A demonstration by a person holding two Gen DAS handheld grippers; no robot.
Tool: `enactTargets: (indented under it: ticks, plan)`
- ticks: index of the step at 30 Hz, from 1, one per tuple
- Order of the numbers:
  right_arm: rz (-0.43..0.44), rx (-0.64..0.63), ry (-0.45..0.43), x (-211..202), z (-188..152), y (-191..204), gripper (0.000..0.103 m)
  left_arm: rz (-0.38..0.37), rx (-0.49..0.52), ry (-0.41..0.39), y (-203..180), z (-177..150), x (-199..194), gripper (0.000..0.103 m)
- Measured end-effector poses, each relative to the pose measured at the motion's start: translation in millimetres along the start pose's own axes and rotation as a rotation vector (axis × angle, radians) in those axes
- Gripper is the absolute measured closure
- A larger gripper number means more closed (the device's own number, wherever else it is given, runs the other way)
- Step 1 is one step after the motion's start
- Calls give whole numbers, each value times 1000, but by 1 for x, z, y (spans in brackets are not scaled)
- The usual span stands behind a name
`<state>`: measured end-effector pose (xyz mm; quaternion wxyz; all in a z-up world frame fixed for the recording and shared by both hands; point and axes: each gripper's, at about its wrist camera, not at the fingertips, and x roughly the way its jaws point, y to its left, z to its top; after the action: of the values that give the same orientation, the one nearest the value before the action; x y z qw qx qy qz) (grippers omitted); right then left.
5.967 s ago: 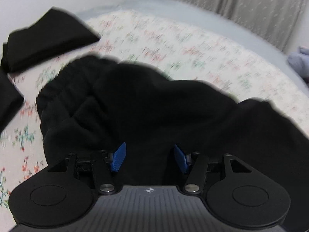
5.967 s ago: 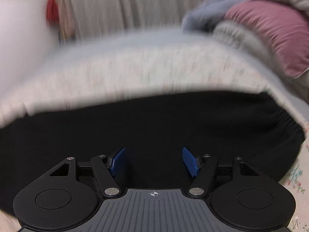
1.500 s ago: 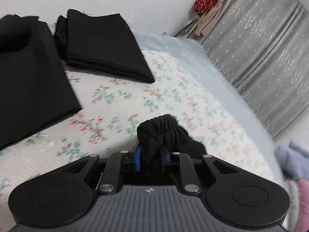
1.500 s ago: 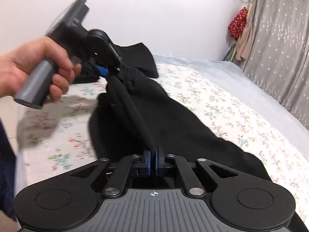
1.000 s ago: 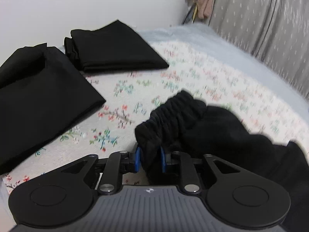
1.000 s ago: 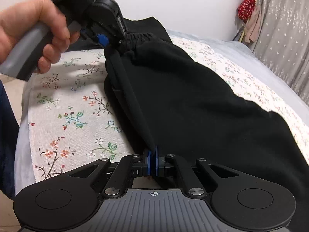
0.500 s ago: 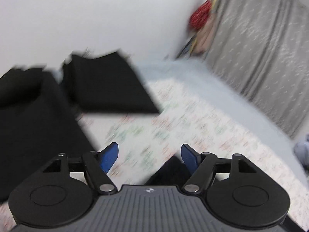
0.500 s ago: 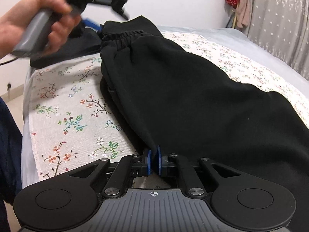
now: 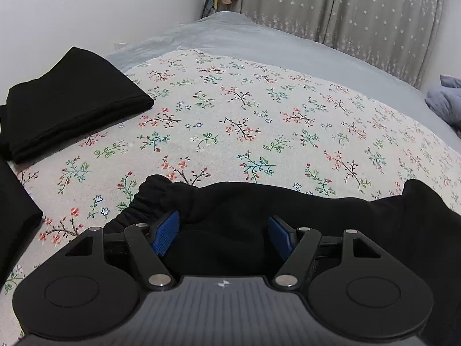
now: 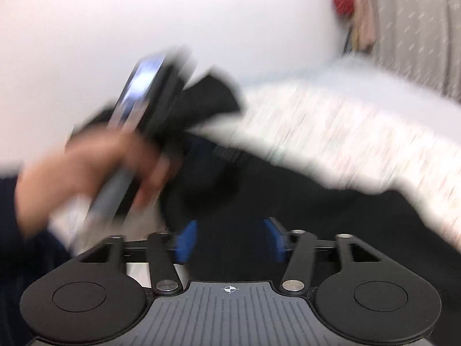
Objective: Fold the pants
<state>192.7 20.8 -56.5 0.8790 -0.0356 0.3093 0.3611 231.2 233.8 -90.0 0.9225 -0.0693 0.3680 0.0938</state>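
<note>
Blurred view. Right gripper (image 10: pixel 230 240) jaws apart, just opened, over black pants (image 10: pixel 331 216). Hand (image 10: pixel 86 173) grips left gripper (image 10: pixel 219 152) beyond.

One pair of loose black pants (image 9: pixel 288 210) lies on one bed (image 9: pixel 259 121). Two folded black garments show: one stack (image 9: pixel 72 101) and another at the left edge (image 9: pixel 14 207). Two hand-held grippers appear, left (image 9: pixel 224 235) and right (image 10: pixel 230 242). One hand (image 10: pixel 92 173) is visible.

Both wrist views look down, close, at shared black pants (image 9: pixel 288 216) on bed (image 9: pixel 230 115)
</note>
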Motion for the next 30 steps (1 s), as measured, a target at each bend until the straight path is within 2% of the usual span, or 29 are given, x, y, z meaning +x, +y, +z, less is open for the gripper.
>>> enactTargets:
  ticks: [3,6,9,11,13,14,17,19,20,21,24,27,30]
  plan:
    - [-14,59,-10,30,48,-51,43,-19,-26,-1,1,-5,-7,15]
    - [34,146,124,92,80,-97,43,-13,-12,-1,-5,-13,-9,15]
    - [22,52,288,148,92,-102,48,4,31,-7,-8,-20,-10,15]
    - [42,-19,392,174,87,-97,51,10,50,-5,-7,-22,-9,15]
    - [65,-122,478,185,72,-85,55,2,45,-1,-6,-21,-10,15]
    - [66,-167,492,185,65,-81,55,-1,46,0,-6,-21,-10,15]
    - [84,-162,465,179,59,-82,55,3,45,5,-7,-20,-9,15]
    - [78,-165,452,183,58,-83,68,0,28,10,-6,-17,-8,15]
    - [59,-171,441,183,58,-80,89,0,20,11,-5,-17,-8,15]
    - [28,-187,440,185,60,-76,94,3,10,10,-4,-16,-8,16]
    - [-63,-252,382,177,70,-62,97,23,-12,1,-2,-17,-13,19]
    - [-124,-225,295,166,84,-65,98,51,5,-7,-5,-20,-14,20]
    - [-150,-256,347,189,62,-64,98,68,28,-6,-10,-22,-12,20]
